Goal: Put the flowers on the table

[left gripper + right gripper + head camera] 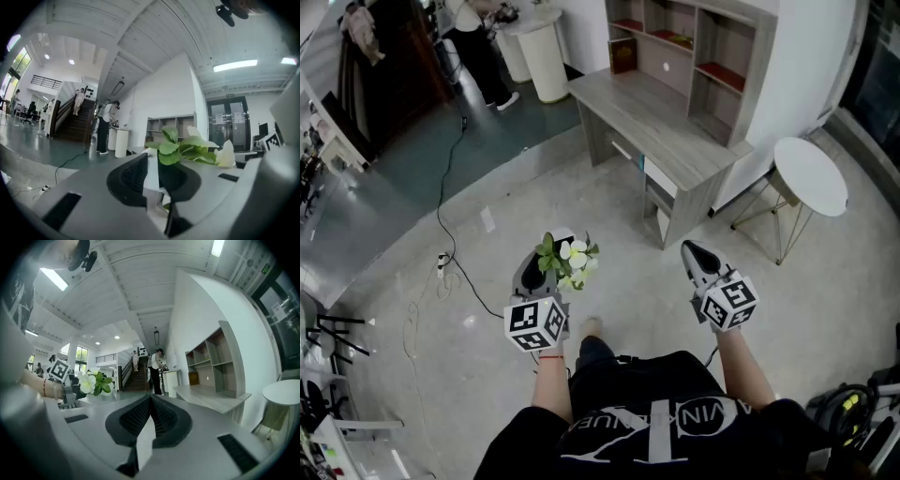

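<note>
Pale floor (609,211) all around us in a big open hall, and the long wooden desk (661,122) with its shelf unit stands well ahead, its top bare along the near edge. A round white side stand (811,173) sits off to the right of it.

Down at waist level, the left gripper (546,267) has the flowers (572,258): white blooms and green leaves poking up just past its tip. The left gripper view confirms it. The fingers (136,173) are pinching something pale at the base of the bunch, a stem or a wrap, I can't tell which, and the flowers (187,147) lean off to the right above them.

Over on the other side, the right gripper (692,251) is level with its partner and well apart from it. Its fingers (138,416) are pressed together with nothing between them.

So I'd call this the carry. The flowers are held out over the floor, nowhere near a surface yet. The next move calls for closing the distance to the desk, bringing the left gripper over a bare patch of the top, lowering until the base of the bunch rests there, and only then spreading the fingers. With the blooms leaning sideways, it looks wise to set them down gently so they don't topple.
</note>
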Tool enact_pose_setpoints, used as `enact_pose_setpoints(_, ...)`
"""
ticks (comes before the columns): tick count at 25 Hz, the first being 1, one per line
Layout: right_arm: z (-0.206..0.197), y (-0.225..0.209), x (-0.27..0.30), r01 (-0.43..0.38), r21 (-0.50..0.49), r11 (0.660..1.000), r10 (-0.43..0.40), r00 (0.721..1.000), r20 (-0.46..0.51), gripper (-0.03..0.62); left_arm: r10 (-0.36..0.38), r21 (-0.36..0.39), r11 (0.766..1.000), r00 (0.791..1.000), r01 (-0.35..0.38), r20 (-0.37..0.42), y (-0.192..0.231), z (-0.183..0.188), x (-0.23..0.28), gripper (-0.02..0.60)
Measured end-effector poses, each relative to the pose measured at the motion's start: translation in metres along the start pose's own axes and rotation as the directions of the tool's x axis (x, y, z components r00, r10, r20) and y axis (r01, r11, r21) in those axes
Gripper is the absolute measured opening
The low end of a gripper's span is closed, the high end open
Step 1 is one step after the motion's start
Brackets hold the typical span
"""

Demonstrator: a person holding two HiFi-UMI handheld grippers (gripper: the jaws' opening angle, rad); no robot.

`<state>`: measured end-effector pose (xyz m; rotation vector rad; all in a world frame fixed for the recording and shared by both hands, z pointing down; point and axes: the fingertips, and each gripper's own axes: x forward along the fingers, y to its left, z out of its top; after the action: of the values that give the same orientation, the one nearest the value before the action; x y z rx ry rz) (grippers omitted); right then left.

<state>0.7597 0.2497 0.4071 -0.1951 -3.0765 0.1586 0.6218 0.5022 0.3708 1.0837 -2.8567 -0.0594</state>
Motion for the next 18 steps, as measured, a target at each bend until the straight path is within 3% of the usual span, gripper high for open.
enact_pose_setpoints(18,-0.009,-0.043,0.003,0.044,0.062,0.997,-0.044,0.999,-0.005,0.009,0.017,-0.023,1.0,0.999,-0.018,-0.027,-0.007,-0.001,0.035,0.065)
